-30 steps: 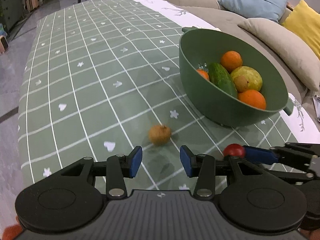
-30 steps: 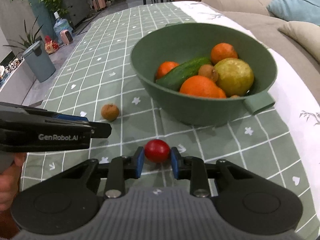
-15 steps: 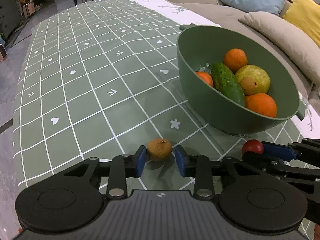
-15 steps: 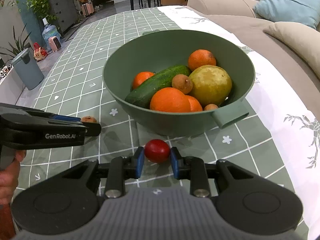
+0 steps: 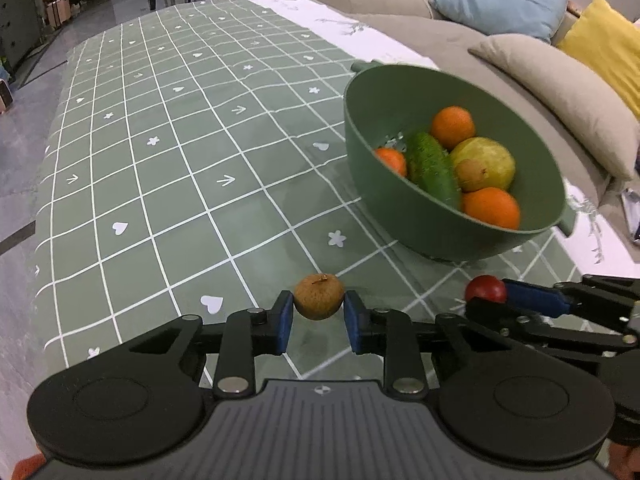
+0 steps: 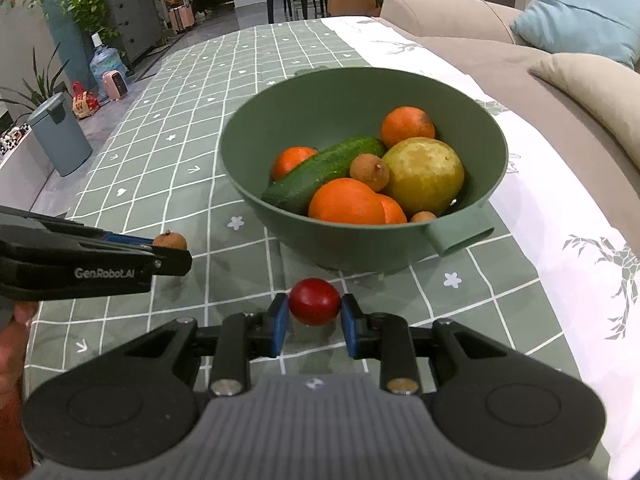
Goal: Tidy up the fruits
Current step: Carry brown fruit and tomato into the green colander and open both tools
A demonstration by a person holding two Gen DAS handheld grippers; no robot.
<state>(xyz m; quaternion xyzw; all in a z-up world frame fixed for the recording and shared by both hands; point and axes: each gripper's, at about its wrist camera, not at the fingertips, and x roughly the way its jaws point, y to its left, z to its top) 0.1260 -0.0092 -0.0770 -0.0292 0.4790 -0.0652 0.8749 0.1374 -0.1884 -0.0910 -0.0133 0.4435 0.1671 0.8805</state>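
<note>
The left hand-held gripper has just closed on a brown longan while the right hand-held gripper clamps a red tomato beside the green bowl.

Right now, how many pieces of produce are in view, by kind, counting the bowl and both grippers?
Oranges: 4, in the green bowl (first at)
Cucumber: 1
Yellow-green pear: 1
Small brown fruits: 3, two in the bowl, one in the left gripper
Red tomato: 1, in the right gripper
Total: 10
</note>
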